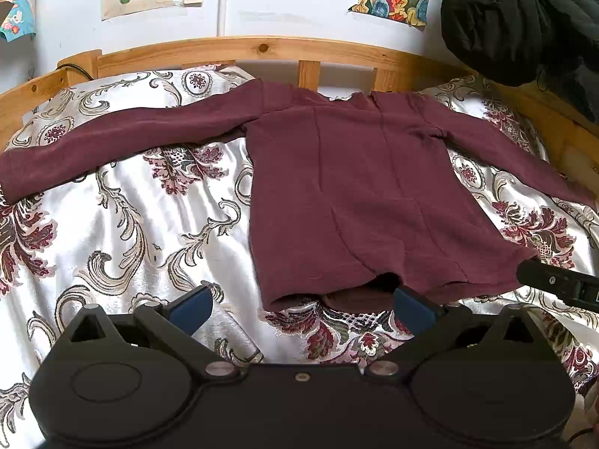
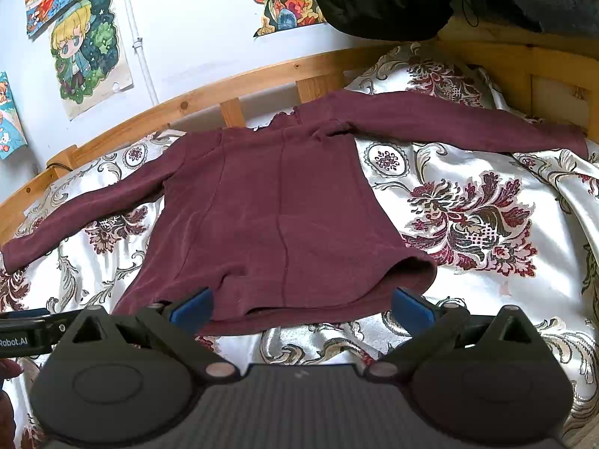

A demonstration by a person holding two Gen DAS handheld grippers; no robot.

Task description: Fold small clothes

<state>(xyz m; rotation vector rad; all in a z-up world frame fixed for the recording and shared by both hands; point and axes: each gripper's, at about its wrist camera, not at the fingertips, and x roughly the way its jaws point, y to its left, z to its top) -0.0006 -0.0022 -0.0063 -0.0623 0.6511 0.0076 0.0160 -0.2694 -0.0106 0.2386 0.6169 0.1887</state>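
Item: maroon long-sleeved top [image 1: 352, 187], one piece, laid flat and back-up on the bed [image 1: 131, 247], which is covered in a glossy floral bedspread. Collar toward the wooden headboard rail [image 1: 262, 46] at the far edge; hem toward the near edge. Body smoothed, both sleeves spread sideways toward the bed's left and right edges, an arrangement that suits a start of folding, since every edge is reachable and nothing overlaps.

Left gripper [image 1: 299, 308]: fingers apart, empty, sitting just short of the hem near its left corner. The hem there lifts a little and shows a dark opening, offering an edge to pinch.

Right gripper [image 2: 301, 308]: fingers apart, empty, at the hem near its right corner [image 2: 419, 262], where the cloth curls up off the bedspread. One blue pad [image 2: 191, 308] overlaps the hem in view; whether it touches cannot be told.

Judgement: no fold made yet. The paired position at the two hem corners suggests a two-point grasp to carry the hem toward the collar, or to straighten first.

Other: dark padded garment [image 1: 516, 18] hanging at the far right corner; posters [image 2: 90, 48] on the wall.
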